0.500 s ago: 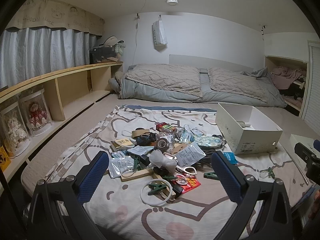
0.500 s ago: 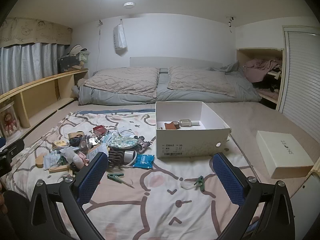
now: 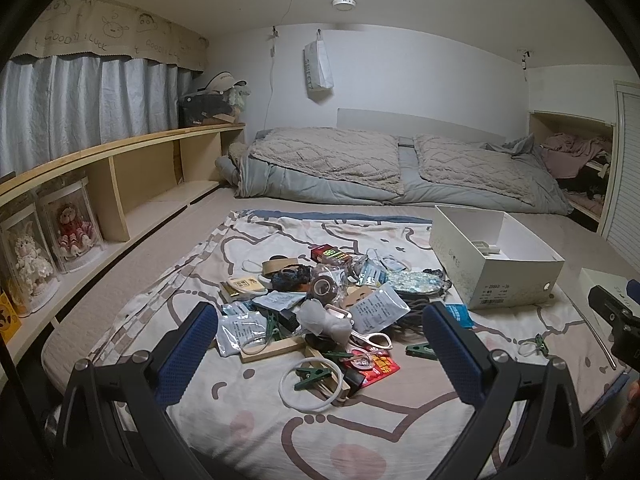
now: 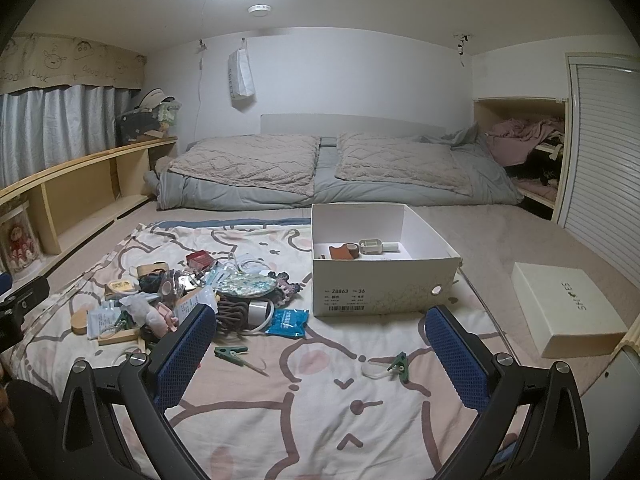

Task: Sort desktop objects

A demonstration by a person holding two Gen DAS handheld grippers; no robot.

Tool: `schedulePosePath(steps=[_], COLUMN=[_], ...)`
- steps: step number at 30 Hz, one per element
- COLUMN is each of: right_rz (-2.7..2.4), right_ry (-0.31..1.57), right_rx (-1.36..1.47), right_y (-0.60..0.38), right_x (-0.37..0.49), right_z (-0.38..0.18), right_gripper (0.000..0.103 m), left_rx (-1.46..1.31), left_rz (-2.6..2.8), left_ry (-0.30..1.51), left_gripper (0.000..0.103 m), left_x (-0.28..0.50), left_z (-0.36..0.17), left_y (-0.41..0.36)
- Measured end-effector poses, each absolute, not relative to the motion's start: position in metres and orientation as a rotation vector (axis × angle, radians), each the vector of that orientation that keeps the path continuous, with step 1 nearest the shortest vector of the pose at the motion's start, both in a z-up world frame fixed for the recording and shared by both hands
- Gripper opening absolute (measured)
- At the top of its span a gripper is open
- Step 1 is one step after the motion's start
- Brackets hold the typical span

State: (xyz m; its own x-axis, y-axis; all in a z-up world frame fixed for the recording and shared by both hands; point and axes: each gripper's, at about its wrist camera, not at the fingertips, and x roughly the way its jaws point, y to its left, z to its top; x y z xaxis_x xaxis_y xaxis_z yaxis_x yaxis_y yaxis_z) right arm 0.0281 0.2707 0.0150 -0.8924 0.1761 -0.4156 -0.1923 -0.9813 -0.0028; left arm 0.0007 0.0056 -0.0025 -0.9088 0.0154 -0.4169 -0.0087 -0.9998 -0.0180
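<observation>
1. Compared with the frame half a second earlier, nothing is visibly shifting in either view: the pile, the box and both tools are sitting in the same places.

2. Left wrist view: the left gripper (image 3: 320, 354) is hovering above the pile with its blue-padded jaws standing fully apart and nothing between them. Below it the heap of small mixed desktop objects (image 3: 324, 300) is lying unsorted on the cream cartoon-printed blanket (image 3: 400, 432). I am seeing a thin white plastic ring (image 3: 311, 385) with a dark green plastic clip (image 3: 313, 376) across it, a red foil packet (image 3: 380, 367) and a small red rectangular carton (image 3: 331, 255). The open white cardboard shoe box (image 3: 516, 284) is standing just beside the heap, on its right.

3. Right wrist view: the right gripper (image 4: 318, 356) is also wide open and is holding nothing. It is pointing at a bare part of the blanket, between a green clip lying alone (image 4: 230, 353) and another green clip pinching a white loop (image 4: 400, 363).

4. In this view the shoe box is showing only a few things inside: a brown roll of tape (image 4: 352, 249) and a pale beige plastic piece (image 4: 374, 246). The box's beige lid (image 4: 568, 308) is lying well apart on the carpet.

5. My judgement: the sorting is only beginning. A few items are in the box, and almost all the pile is still waiting.
</observation>
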Motion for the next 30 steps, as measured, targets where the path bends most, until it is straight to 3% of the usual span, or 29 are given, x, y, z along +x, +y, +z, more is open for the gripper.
schedulePosePath(steps=[30], right_rz=[2.89], right_ry=[0.036], right_rx=[-0.602], right_y=[0.2674], right_x=[0.026], right_z=[0.0195], right_gripper=[0.103], left_rx=[-0.685], left_rz=[3.028], left_ry=[-0.064], left_gripper=[0.103], left_x=[-0.0026], left_z=[-0.0014], left_y=[0.0036])
